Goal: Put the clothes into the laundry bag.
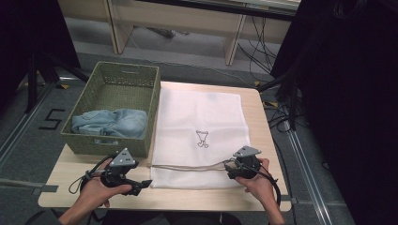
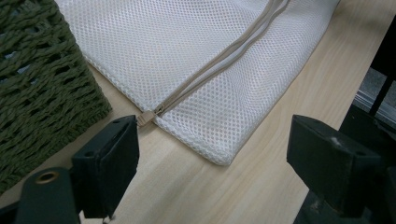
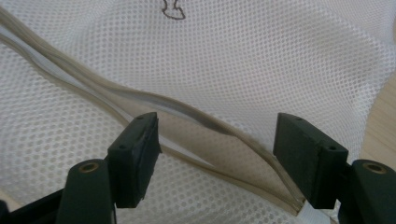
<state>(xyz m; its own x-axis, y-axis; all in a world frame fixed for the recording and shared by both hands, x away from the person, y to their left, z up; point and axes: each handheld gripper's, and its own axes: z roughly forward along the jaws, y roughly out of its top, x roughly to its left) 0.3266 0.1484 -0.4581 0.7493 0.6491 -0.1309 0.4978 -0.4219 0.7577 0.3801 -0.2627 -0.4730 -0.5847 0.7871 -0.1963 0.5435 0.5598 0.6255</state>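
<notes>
A white mesh bag (image 1: pixel 202 117) lies flat on the wooden table (image 1: pixel 70 176), with a beige zipper (image 1: pixel 187 167) running along its near edge. My left gripper (image 1: pixel 143 184) is open, level and low over the table, pointing at the bag's near left corner (image 2: pixel 224 156). The zipper pull (image 2: pixel 146 117) sits just past its left jaw, untouched. My right gripper (image 1: pixel 229 168) is open above the right end of the zipper (image 3: pixel 187 112). There the two zipper tapes gape apart between its jaws, with neither pad pressing on them.
A green woven basket (image 1: pixel 115 70) holding a crumpled blue cloth (image 1: pixel 110 123) stands at the table's left, touching the bag's side. In the left gripper view the basket wall (image 2: pixel 42 84) is close on the left. Floor, cables and dark stands surround the table.
</notes>
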